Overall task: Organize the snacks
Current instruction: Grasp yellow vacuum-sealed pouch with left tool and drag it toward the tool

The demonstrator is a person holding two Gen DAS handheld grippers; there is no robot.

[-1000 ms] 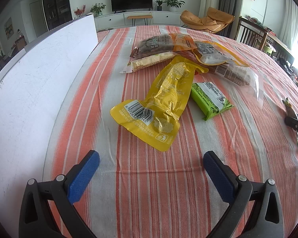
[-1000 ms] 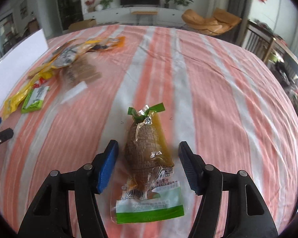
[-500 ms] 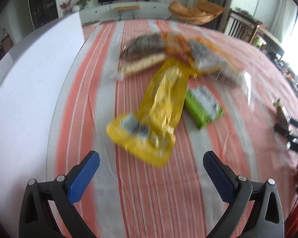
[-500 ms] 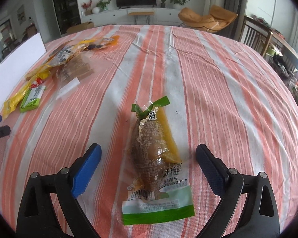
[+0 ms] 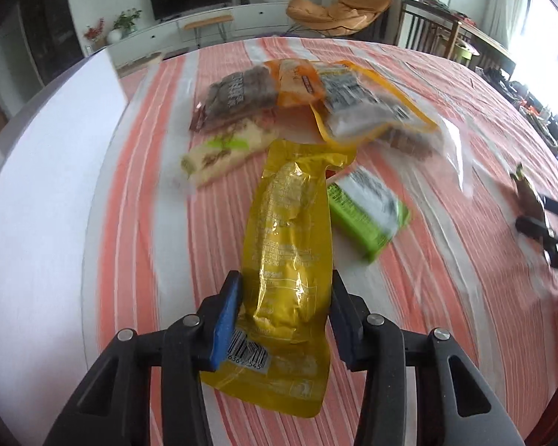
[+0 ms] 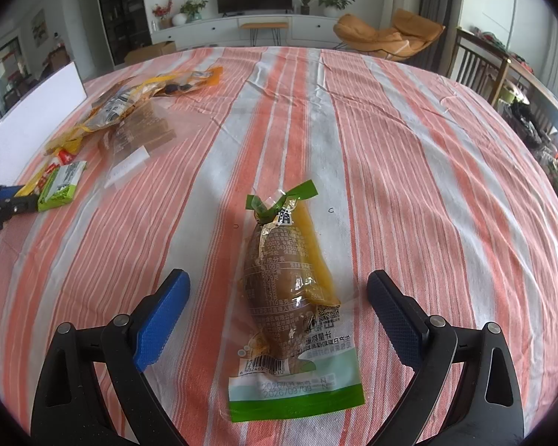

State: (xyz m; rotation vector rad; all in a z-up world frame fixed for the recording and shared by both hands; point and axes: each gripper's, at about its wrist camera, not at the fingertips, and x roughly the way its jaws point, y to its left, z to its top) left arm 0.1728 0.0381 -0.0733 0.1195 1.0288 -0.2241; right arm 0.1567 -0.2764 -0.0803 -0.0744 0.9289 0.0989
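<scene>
Left gripper [image 5: 284,306] jaws closing on yellow pouch [image 5: 290,260], pads pressed against its sides; pouch lifted at near edge of snack pile [image 5: 308,104]. Right gripper [image 6: 279,316] jaws wide apart, nothing held; brown pouch [image 6: 290,297] laid flat between them, well apart from pile. Sorting judged barely begun: pile unsorted, green pack [image 5: 366,210] beside yellow pouch untouched.

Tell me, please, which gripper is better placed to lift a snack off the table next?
Left. The left gripper is closing on the yellow pouch, pads at both sides. The right gripper stands wide open around the brown snack pack.
</scene>
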